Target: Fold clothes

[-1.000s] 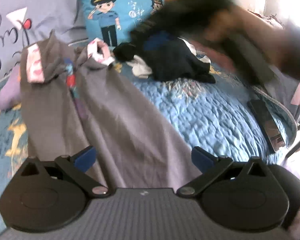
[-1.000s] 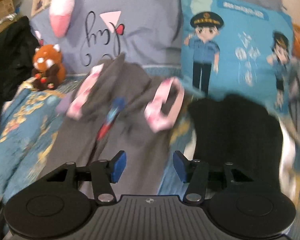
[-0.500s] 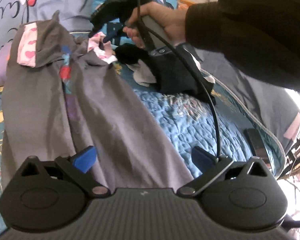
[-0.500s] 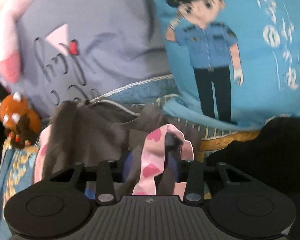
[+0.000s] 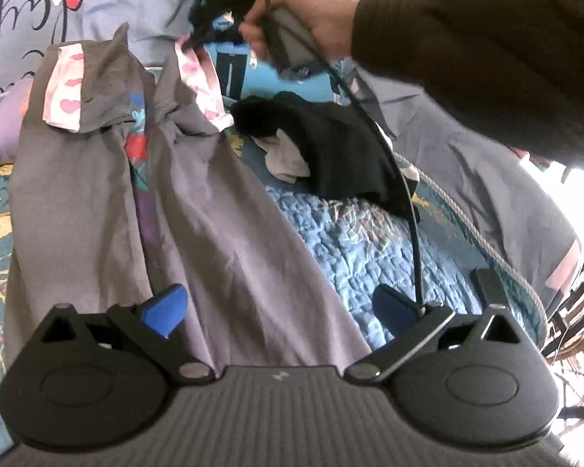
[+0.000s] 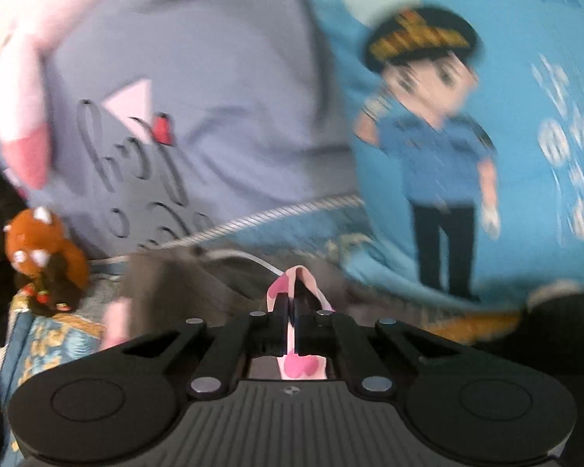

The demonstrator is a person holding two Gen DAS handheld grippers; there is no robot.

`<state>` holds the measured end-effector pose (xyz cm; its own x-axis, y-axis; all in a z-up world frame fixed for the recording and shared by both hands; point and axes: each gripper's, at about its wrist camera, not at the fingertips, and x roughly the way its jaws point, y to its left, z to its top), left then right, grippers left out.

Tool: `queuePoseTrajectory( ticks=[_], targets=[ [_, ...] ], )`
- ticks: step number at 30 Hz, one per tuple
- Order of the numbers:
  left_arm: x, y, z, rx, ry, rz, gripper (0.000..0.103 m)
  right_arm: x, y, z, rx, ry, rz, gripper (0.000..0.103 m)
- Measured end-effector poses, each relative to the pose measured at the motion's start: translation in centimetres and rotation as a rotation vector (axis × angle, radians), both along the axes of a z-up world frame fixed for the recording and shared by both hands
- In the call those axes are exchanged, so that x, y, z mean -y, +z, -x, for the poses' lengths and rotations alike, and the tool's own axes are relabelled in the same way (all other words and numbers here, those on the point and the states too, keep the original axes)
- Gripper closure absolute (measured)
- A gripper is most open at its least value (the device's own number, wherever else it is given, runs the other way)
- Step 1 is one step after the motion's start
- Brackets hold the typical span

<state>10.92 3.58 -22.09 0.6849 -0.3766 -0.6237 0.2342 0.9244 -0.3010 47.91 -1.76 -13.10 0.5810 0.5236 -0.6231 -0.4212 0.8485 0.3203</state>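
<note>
Across the bed [image 5: 389,241], right claw [image 6: 292,311] pinches the shirt's pink cuff [image 6: 296,366]; left claw [image 5: 280,307] gapes.

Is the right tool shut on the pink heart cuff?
Yes: the right tool is shut on the pink heart cuff, whose fabric sits pinched between its closed fingers.

My left gripper [image 5: 278,307]: black ribbed body, blue pads (silver pivot screws), black cable [image 5: 403,194]; dark brown sleeve [image 5: 486,43].

Home bedroom: quilted blue bedspread [image 5: 370,249], printed pillows [image 6: 214,124], plush toy [image 6: 43,249], clothes [image 5: 198,210] on the bed.
</note>
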Motion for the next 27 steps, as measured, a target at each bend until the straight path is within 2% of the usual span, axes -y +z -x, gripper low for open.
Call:
queuePoseTrajectory(
  ticks=[4, 8, 10, 14, 19, 21, 24, 27],
  targets=[
    [-0.4, 0.2, 0.2, 0.006, 0.013, 0.013, 0.005, -3.1, 2.1, 1.0, 0.011, 0.086, 0.01, 0.1],
    [-1.3, 0.4, 0.4, 0.012, 0.039, 0.025, 0.005, -6.0, 1.8, 1.5, -0.034, 0.135, -0.003, 0.1],
    [-1.8, 0.4, 0.4, 0.009, 0.05, 0.035, 0.005, -7.2, 1.2, 1.5, -0.06, 0.152, -0.005, 0.091],
    [-2.5, 0.4, 0.5, 0.009, 0.062, 0.053, 0.005, -7.1, 1.7, 2.2, -0.068, 0.138, -0.037, 0.082],
    [-2.4, 0.8, 0.6, 0.014, 0.036, 0.059, 0.004, -3.7, 4.7, 4.9, 0.115, 0.143, 0.073, 0.077],
    [-2.5, 1.7, 0.7, 0.037, 0.018, 0.053, 0.004, -1.7, 4.9, 5.5, 0.158, 0.137, 0.122, 0.075],
    [-3.6, 3.7, 0.8, 0.086, -0.012, 0.04, 0.004, 0.6, 3.5, 6.1, 0.193, 0.192, 0.191, 0.073],
    [-5.5, 6.3, -0.2, 0.119, -0.072, -0.025, 0.004, 0.9, 1.0, 7.3, 0.272, 0.343, 0.298, 0.073]
  ],
)
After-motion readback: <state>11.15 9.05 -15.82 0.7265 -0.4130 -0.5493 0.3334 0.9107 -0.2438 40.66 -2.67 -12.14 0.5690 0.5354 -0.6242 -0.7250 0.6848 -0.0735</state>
